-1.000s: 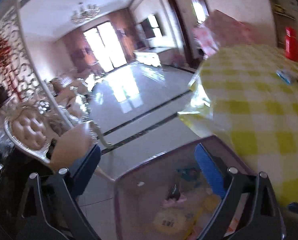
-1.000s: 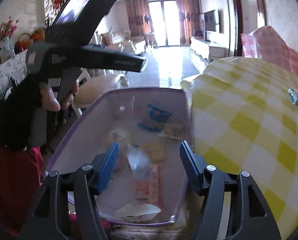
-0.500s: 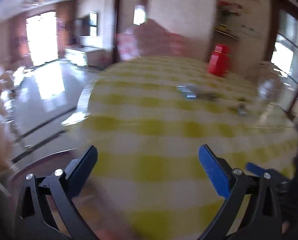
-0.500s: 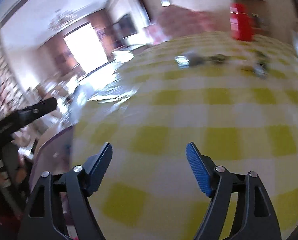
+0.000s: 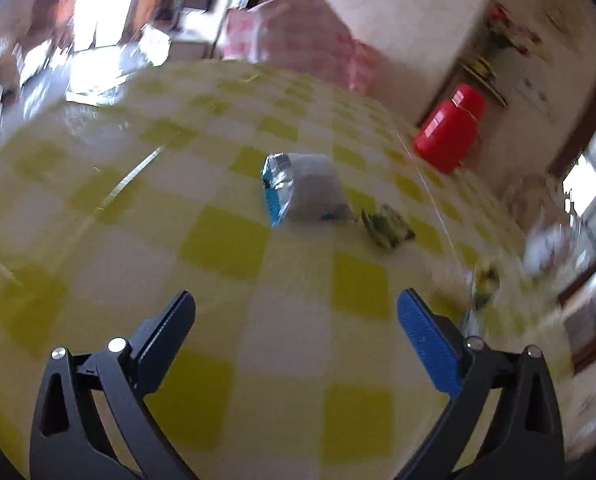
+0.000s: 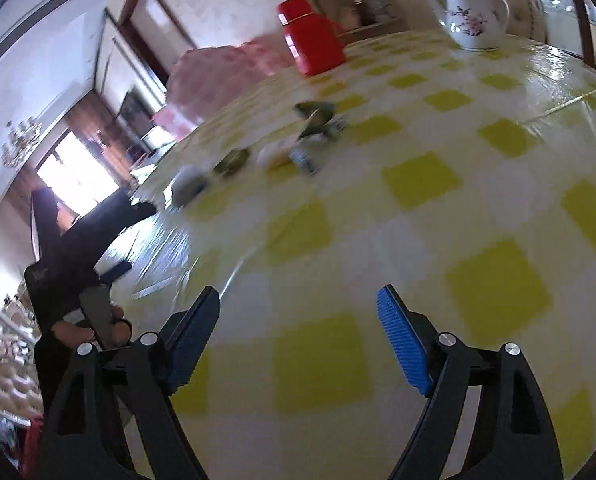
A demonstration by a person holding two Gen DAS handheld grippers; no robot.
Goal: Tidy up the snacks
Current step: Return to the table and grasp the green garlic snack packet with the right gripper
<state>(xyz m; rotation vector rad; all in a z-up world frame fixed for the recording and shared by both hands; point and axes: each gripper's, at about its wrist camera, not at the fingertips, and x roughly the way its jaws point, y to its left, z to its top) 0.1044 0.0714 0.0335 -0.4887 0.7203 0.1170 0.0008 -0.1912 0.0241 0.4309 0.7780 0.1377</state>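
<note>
Swinging away from the bin that filled both views a second ago, both grippers now face the checked table (image 5: 226,236), and the bin is out of sight in both views. The left gripper (image 5: 296,320) hangs released over bare cloth with nothing between its fingers. The right gripper (image 6: 298,320) has just been opening its jaws; a second ago they stood over the snacks in the bin, and they now stand wide and empty over the cloth.

Taking the red flask (image 5: 449,132) as landmark: a blue-and-white packet (image 5: 303,188) lies on the table well in front of the flask, toward the left gripper, and a small green packet (image 5: 387,226) lies just beside it on the flask's side. In the right view more loose snacks (image 6: 309,128) are strung out in front of the flask (image 6: 311,36), blurred; a white teapot (image 6: 473,12) stands well to its right.

Judging from this, one drop into the bin is done and the hands are back for more; several snacks remain, with the blue-and-white packet the likeliest next pick for the left gripper
</note>
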